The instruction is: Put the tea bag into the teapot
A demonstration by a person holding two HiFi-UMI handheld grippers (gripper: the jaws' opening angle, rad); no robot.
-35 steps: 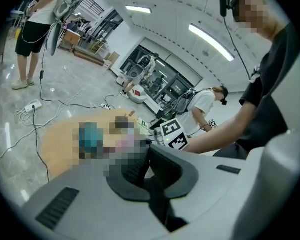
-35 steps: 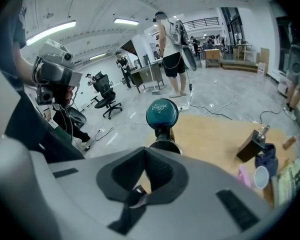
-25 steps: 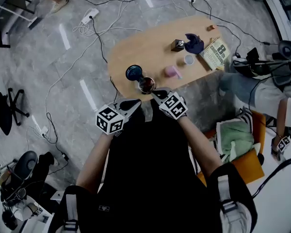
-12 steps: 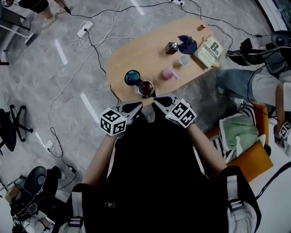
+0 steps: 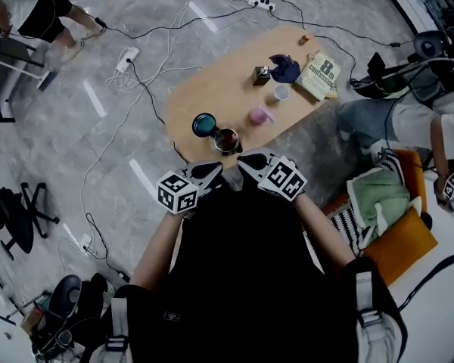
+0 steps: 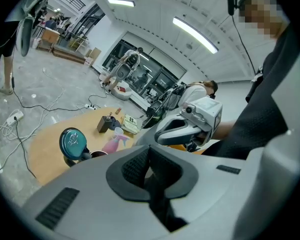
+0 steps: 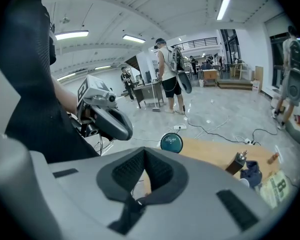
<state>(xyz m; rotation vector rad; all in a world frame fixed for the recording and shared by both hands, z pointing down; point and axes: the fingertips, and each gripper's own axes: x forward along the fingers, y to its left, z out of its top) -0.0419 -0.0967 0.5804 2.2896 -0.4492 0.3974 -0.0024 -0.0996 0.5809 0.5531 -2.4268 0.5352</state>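
While both tools sit pulled in near the person's body, just short of the bench's (image 5: 212, 89) near end, neither carries anything. Left tool (image 5: 206, 169) is clenched, pads meeting on nothing, and right tool (image 5: 247, 159) is the same. Teapot (image 5: 228, 139) stands at the bench's near-left end with its teal lid (image 5: 205, 124) tipped up at its left, probably to keep the mouth clear. I can't find the tea bag in any view. The pot's inside reads dark reddish, so the bag may be in there or lie elsewhere. Pink item (image 5: 260, 115) and book (image 5: 318, 75) lie farther right.
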